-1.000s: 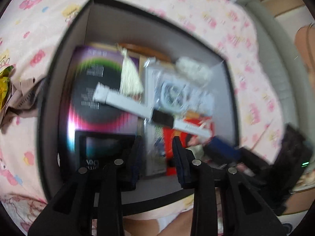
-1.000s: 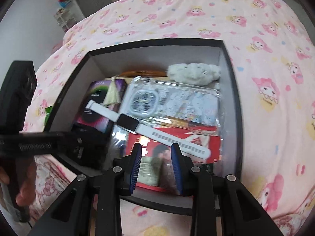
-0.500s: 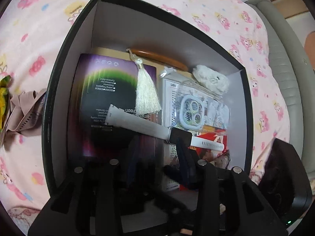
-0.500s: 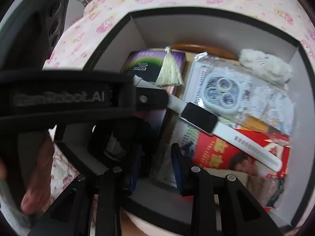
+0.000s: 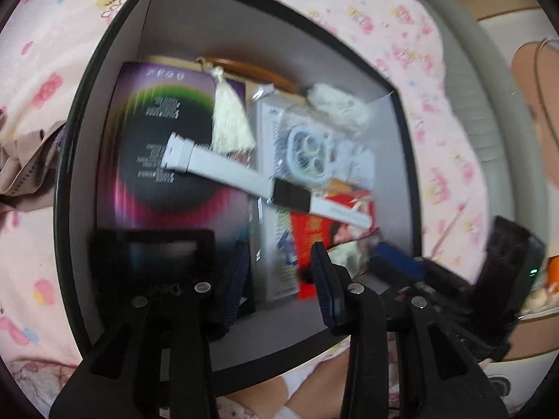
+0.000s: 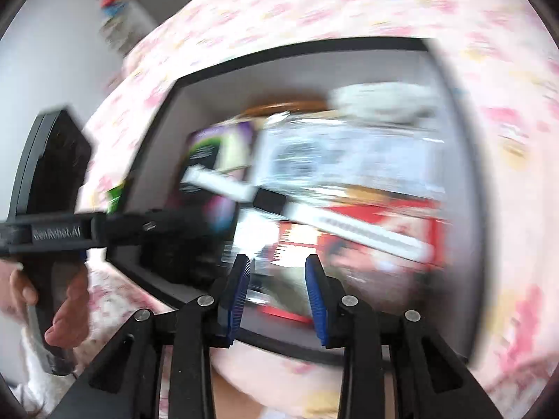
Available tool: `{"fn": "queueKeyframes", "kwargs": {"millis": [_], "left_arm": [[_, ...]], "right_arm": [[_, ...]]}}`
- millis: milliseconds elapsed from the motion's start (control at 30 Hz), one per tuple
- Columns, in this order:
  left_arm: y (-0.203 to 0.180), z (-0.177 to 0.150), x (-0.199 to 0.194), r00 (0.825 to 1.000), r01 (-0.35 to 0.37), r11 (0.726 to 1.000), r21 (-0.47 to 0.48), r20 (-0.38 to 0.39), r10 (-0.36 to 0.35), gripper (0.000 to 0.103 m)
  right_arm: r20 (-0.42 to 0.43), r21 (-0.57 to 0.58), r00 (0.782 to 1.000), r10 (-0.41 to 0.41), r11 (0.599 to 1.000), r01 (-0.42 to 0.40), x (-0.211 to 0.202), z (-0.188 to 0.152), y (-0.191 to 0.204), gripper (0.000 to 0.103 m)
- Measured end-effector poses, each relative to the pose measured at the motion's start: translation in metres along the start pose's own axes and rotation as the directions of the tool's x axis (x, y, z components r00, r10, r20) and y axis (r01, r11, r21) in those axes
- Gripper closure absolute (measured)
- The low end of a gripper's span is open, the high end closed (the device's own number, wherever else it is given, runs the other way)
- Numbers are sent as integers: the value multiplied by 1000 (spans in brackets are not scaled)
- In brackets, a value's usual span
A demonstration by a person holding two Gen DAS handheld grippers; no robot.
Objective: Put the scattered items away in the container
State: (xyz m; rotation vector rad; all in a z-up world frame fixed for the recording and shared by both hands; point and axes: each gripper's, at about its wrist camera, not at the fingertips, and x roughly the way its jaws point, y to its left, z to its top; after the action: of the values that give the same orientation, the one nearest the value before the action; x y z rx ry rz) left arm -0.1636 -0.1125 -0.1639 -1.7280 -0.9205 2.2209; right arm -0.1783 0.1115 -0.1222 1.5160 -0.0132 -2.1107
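We judge that one drop into the box [image 5: 195, 21] is finished: the watch [image 5: 290, 193] lies across its middle, on the other things. The left gripper [image 5: 279, 262] hangs over the near wall, its jaws spread with nothing between them, and they have just been closing a little. The right gripper [image 6: 276, 265] is also spread and empty. Next we must fetch the beige cloth [image 5: 24, 164] on the bed cover [image 5: 35, 70], at nine o'clock from the box.

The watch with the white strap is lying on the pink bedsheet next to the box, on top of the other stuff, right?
Not quite. The watch lies inside the black box, not on the bedsheet. It does rest on top of the other things there. The left wrist view shows it.
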Motion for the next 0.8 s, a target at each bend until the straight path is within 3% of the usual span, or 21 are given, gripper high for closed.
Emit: {"fn": "queueKeyframes", "kwargs": {"millis": [100,300,467,533,667,800], "left_arm": [[-8,-4,1,988,-154,988,22,24,153,68],[-6,-1,-11,989,-122,992,28,84,120,68],[-11,28,-20,967,-184,983,20,185,178,68],[-10,42,-14,961,-218,976,11,178,213,68],[-19,55,3,952,-281,958,61,146,270,68],[-16,60,23,953,-302,952,59,59,299,68]], "right_arm": [[12,27,999,32,999,-32,-9,-2,-10,74],[43,-28,999,24,999,-23,-17,6,-4,74],[13,-125,999,-35,992,37,9,37,9,74],[-41,-138,999,10,990,-15,25,48,7,74],[-56,-119,998,-30,993,23,42,60,-1,74],[-103,-84,995,-5,997,-3,56,65,-9,74]]}}
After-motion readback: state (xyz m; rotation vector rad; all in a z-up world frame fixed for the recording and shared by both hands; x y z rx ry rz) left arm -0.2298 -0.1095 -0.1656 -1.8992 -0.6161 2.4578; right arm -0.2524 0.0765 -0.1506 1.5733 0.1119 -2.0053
